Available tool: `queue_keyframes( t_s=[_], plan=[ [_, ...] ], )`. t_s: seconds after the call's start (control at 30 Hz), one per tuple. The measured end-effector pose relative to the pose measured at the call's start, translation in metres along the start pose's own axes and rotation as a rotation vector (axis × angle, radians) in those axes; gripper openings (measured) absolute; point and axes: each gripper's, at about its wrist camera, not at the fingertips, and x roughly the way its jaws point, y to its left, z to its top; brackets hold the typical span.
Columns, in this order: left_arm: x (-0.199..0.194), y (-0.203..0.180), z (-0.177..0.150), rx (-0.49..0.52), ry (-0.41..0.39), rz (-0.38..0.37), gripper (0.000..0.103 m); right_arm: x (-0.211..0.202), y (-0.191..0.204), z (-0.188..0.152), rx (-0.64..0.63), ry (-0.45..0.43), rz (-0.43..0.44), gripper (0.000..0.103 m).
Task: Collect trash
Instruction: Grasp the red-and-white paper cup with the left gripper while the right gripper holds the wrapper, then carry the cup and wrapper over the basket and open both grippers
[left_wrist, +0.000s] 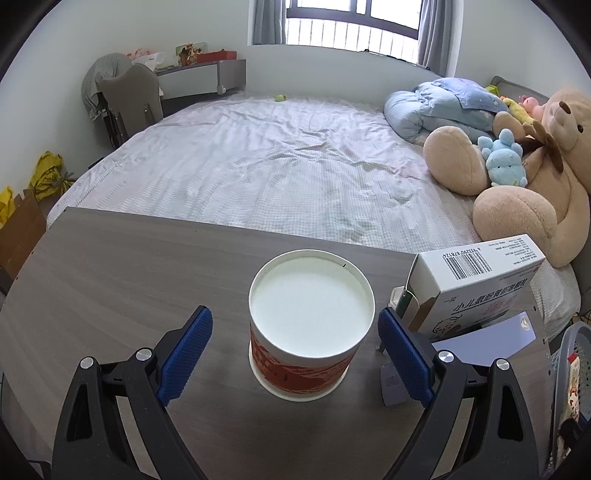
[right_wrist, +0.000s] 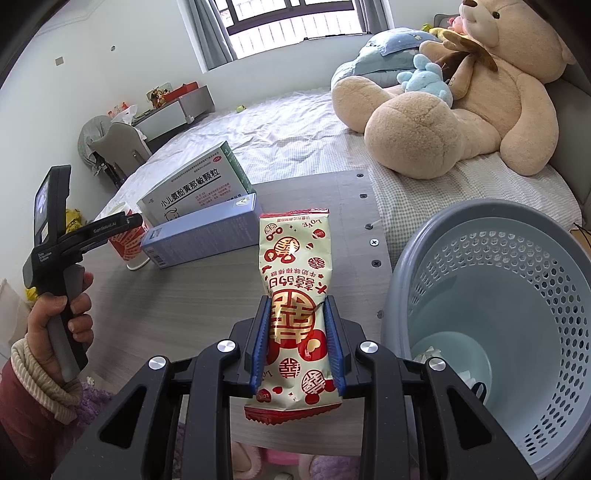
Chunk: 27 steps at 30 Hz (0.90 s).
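Observation:
An upturned red-and-white paper cup (left_wrist: 310, 321) stands on the grey wooden table (left_wrist: 129, 266). My left gripper (left_wrist: 294, 315) straddles it, open, with a gap between each blue pad and the cup wall. In the right wrist view my right gripper (right_wrist: 297, 304) is shut on a cream-and-red snack packet (right_wrist: 295, 258), held upright above the table edge. A grey-blue perforated basket (right_wrist: 480, 206) stands just right of the packet, with some white scraps at its bottom. The same cup (right_wrist: 129, 251) shows partly behind the left gripper (right_wrist: 122, 221), held by a hand (right_wrist: 70, 302).
A white-and-green medicine box (left_wrist: 476, 284) leans on a pale blue box (left_wrist: 491, 339) right of the cup; both boxes (right_wrist: 195, 188) (right_wrist: 203, 232) stand behind the packet. Beyond the table lies a bed (left_wrist: 277, 158) with a large teddy bear (right_wrist: 461, 110). The basket rim (left_wrist: 569, 354) shows far right.

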Motion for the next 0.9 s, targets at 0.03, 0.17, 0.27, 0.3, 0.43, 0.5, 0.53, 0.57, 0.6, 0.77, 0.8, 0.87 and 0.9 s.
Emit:
queue_keyframes(
  t_s=[0.03,0.17,0.27,0.3,0.43,0.5,0.53,0.57,0.6,0.77,0.8,0.87,0.9],
  plan=[
    [0.000,0.001,0.000,-0.004,-0.002,0.000,0.083,0.000,0.000,0.000,0.000,0.000,0.001,0.028],
    [-0.001,0.001,0.001,0.000,-0.001,-0.011,0.059,0.000,-0.001,0.000,0.000,-0.006,0.005,0.028],
    [-0.005,-0.001,-0.001,0.008,-0.010,0.002,0.058,0.000,-0.001,0.000,0.000,-0.007,0.004,0.028],
    [-0.007,0.000,-0.001,0.007,-0.019,0.004,0.058,0.000,-0.002,0.000,0.001,-0.008,0.004,0.028],
    [-0.018,0.001,-0.001,0.009,-0.053,0.020,0.058,0.000,-0.004,0.001,0.007,-0.010,0.004,0.028],
    [-0.024,0.003,-0.003,0.004,-0.064,0.019,0.058,-0.001,-0.005,0.001,0.009,-0.013,0.004,0.028],
    [-0.027,0.004,-0.003,-0.001,-0.067,0.016,0.058,-0.002,-0.005,0.001,0.009,-0.015,0.004,0.028],
    [-0.029,0.005,-0.003,-0.005,-0.071,0.013,0.058,-0.002,-0.005,0.000,0.009,-0.019,0.004,0.028],
    [-0.033,0.007,-0.004,-0.012,-0.076,0.009,0.058,-0.003,-0.005,0.000,0.010,-0.021,0.004,0.028],
    [-0.055,0.015,-0.004,-0.041,-0.118,-0.010,0.058,-0.008,-0.005,0.000,0.015,-0.039,0.002,0.028],
    [-0.060,0.015,-0.005,-0.042,-0.131,-0.009,0.058,-0.009,-0.005,-0.001,0.016,-0.042,0.002,0.028],
    [-0.069,0.012,-0.005,-0.035,-0.153,-0.008,0.058,-0.012,-0.007,-0.001,0.019,-0.053,0.000,0.028],
    [-0.073,0.008,-0.005,-0.031,-0.161,-0.016,0.058,-0.014,-0.007,-0.001,0.021,-0.059,-0.002,0.028]
  ],
)
